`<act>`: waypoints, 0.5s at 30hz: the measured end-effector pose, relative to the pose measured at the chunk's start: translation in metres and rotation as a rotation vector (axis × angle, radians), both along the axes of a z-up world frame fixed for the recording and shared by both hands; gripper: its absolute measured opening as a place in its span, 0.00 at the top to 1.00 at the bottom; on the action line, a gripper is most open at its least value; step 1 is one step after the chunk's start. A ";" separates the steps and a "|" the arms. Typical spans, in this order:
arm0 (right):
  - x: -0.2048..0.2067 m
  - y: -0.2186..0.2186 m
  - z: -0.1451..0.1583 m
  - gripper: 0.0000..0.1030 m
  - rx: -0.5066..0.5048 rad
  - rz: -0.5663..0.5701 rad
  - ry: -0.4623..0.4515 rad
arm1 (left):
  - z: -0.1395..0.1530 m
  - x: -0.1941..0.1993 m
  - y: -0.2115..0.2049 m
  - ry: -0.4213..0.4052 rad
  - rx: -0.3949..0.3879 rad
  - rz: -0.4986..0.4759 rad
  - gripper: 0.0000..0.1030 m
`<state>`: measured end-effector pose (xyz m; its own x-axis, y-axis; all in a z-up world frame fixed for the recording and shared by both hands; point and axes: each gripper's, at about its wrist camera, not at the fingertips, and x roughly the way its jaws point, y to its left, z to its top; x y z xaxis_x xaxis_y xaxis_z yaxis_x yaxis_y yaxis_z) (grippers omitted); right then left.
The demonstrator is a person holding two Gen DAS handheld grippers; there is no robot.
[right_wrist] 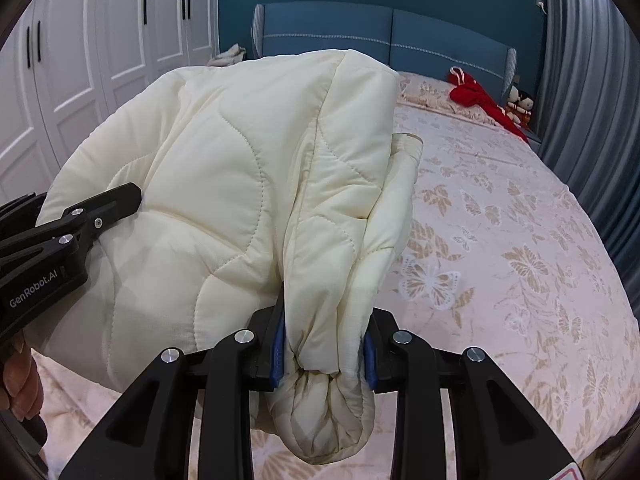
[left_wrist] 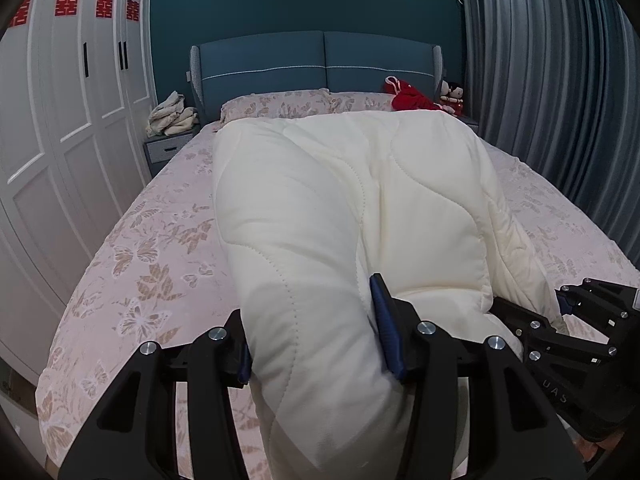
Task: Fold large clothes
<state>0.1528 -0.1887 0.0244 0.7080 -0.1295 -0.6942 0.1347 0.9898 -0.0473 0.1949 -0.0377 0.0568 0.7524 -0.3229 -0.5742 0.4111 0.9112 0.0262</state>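
Note:
A cream quilted garment [left_wrist: 320, 200] lies lengthwise on the bed, its near end lifted. My left gripper [left_wrist: 316, 340] is shut on a thick fold of its near edge. My right gripper [right_wrist: 325, 344] is shut on a bunched edge of the same garment [right_wrist: 224, 184], held above the bed. The right gripper also shows at the right edge of the left wrist view [left_wrist: 568, 312]. The left gripper shows at the left of the right wrist view [right_wrist: 120, 200], pressed into the fabric.
The bed [left_wrist: 152, 248] has a pink sheet with butterfly prints and a blue headboard [left_wrist: 320, 64]. Red cloth [left_wrist: 408, 98] and dolls [left_wrist: 454, 96] lie by the pillows. White wardrobes [left_wrist: 60, 120] stand left, grey curtains [left_wrist: 560, 80] right, a nightstand [left_wrist: 168, 148] with folded cloths.

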 end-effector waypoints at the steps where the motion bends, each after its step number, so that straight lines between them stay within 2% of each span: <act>1: 0.004 -0.001 -0.006 0.72 0.000 -0.004 0.010 | -0.005 0.004 -0.001 0.003 0.005 -0.004 0.54; 15: 0.020 -0.011 -0.077 0.72 -0.037 -0.050 0.151 | -0.088 0.035 -0.021 0.119 0.040 -0.052 0.54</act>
